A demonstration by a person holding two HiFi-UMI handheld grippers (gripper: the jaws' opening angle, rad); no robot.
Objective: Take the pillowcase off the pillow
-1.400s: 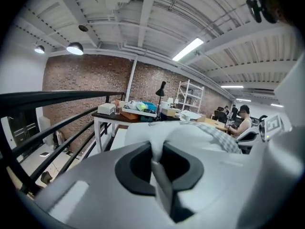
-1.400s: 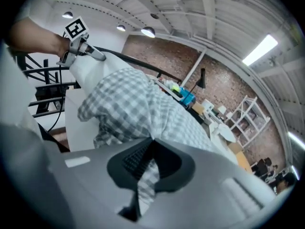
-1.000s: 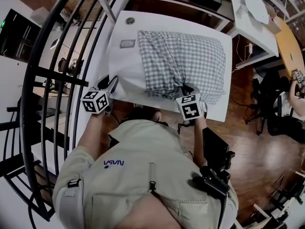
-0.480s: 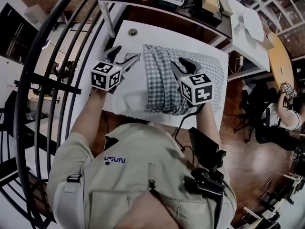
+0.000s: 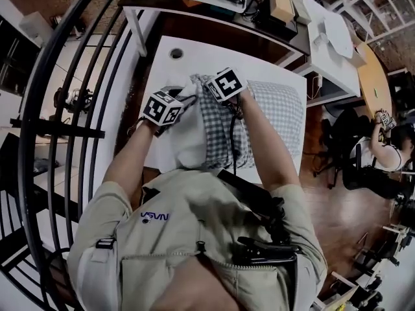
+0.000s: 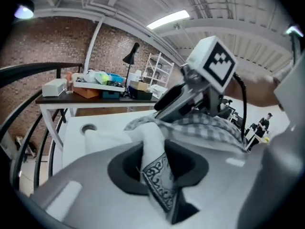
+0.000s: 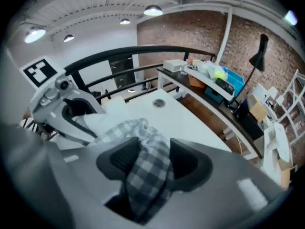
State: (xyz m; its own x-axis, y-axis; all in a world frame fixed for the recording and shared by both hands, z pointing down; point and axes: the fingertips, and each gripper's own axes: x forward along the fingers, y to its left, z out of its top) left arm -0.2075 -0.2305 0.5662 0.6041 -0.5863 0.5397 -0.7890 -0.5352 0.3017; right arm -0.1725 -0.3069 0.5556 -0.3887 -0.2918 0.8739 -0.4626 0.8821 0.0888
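The pillowcase (image 5: 285,115) is soft checked woven cloth; the pillow (image 5: 188,141) plain white matt fabric. The worktop (image 5: 201,50) looks smooth matt white; the floor (image 5: 334,199), lower right, glossy wood.

Pillowcase (image 5: 217,131) grey/white check; pillow (image 5: 188,141) white, label (image 6: 159,182) w/ black scroll print.

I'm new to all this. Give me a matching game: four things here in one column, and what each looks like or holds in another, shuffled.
1 left gripper
2 right gripper
3 lamp
4 table

a black, on the desk
b pillowcase between its jaws
c white, with a round hole
d pillow between its jaws

Pairs: 1-d, 2-b, 3-a, 4-c. The left jaws are closing, the right jaws opening.
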